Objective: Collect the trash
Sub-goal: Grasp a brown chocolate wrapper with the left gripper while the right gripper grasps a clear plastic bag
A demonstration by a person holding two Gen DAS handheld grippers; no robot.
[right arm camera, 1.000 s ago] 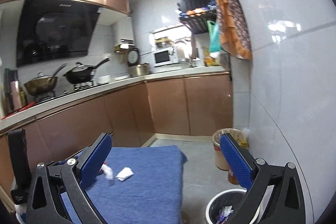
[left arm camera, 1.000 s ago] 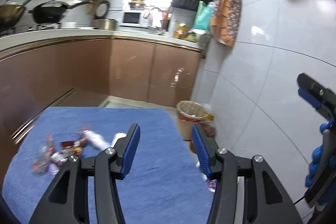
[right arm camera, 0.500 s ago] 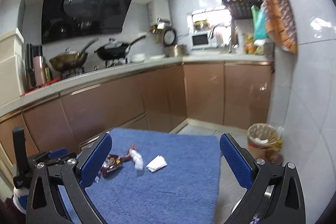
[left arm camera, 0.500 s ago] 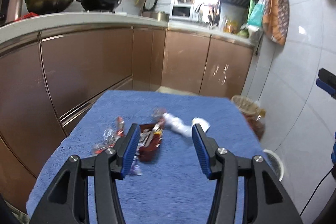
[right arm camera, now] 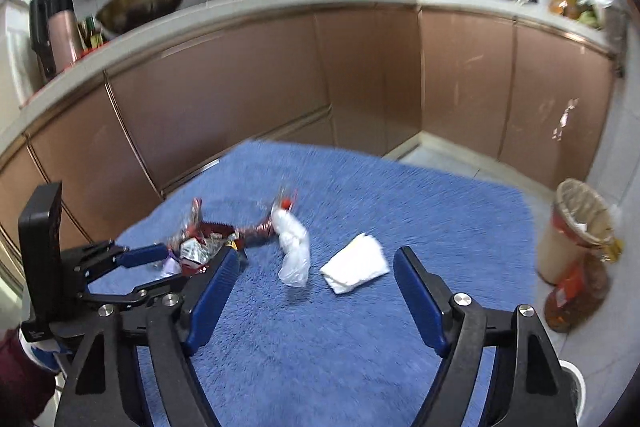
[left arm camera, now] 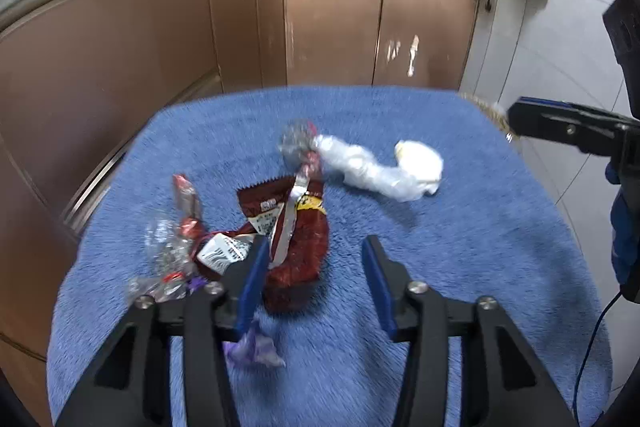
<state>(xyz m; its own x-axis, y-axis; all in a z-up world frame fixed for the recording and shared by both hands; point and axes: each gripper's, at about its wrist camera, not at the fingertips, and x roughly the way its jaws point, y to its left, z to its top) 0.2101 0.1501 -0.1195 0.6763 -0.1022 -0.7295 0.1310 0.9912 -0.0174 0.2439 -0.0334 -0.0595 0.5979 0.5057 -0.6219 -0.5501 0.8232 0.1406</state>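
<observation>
Trash lies on a blue fluffy cloth (left arm camera: 460, 267): a dark red snack wrapper (left arm camera: 298, 239), clear crinkled wrappers (left arm camera: 168, 247), a purple scrap (left arm camera: 252, 347), a white plastic bag (left arm camera: 368, 171) and a white tissue (left arm camera: 420, 163). My left gripper (left arm camera: 314, 255) hangs low over the red wrapper, which lies between its jaws. The jaws are closing and the pads do not press on it. My right gripper (right arm camera: 316, 259) points at the plastic bag (right arm camera: 294, 247) and tissue (right arm camera: 354, 263). Its jaws are closing with nothing gripped.
Brown kitchen cabinets (right arm camera: 360, 87) run behind the cloth. On the floor to the right stand a lined waste bin (right arm camera: 580, 227), a jar (right arm camera: 576, 295) and a white bin rim (right arm camera: 572, 387). A finger of the right gripper (left arm camera: 560, 125) shows at the left view's right edge.
Both grippers have swung down and in toward the trash on the blue cloth. Both pairs of jaws stand narrower than before.
</observation>
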